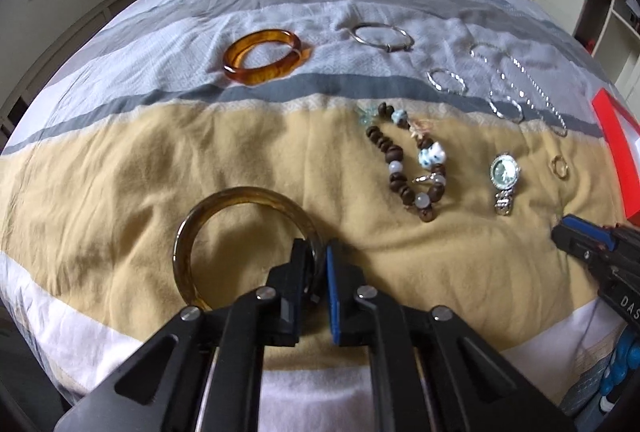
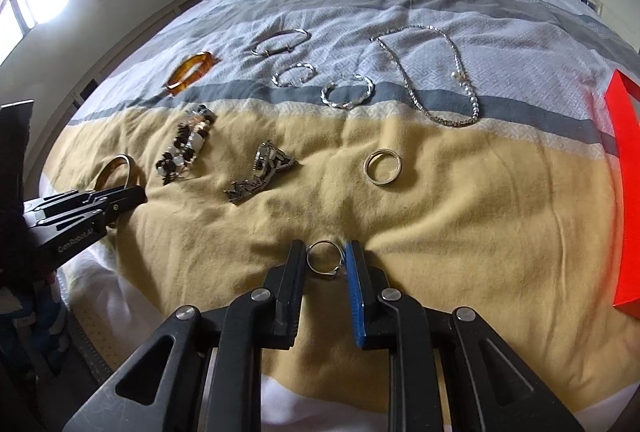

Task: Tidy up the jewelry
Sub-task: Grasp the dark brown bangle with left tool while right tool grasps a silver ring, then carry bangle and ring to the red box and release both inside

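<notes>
- Your left gripper was clamped on the rim of a dark amber bangle, which lay flat on the bedspread's yellow band, its opening facing up.
- Your right gripper stood narrow around a small silver ring, tilted up on edge; whether the pads pressed it you could not tell.
- Beyond it lay a gold ring, a wristwatch and a beaded bracelet, all apart.
- A red box sat at the right edge.
- Nothing blocked either gripper.
</notes>
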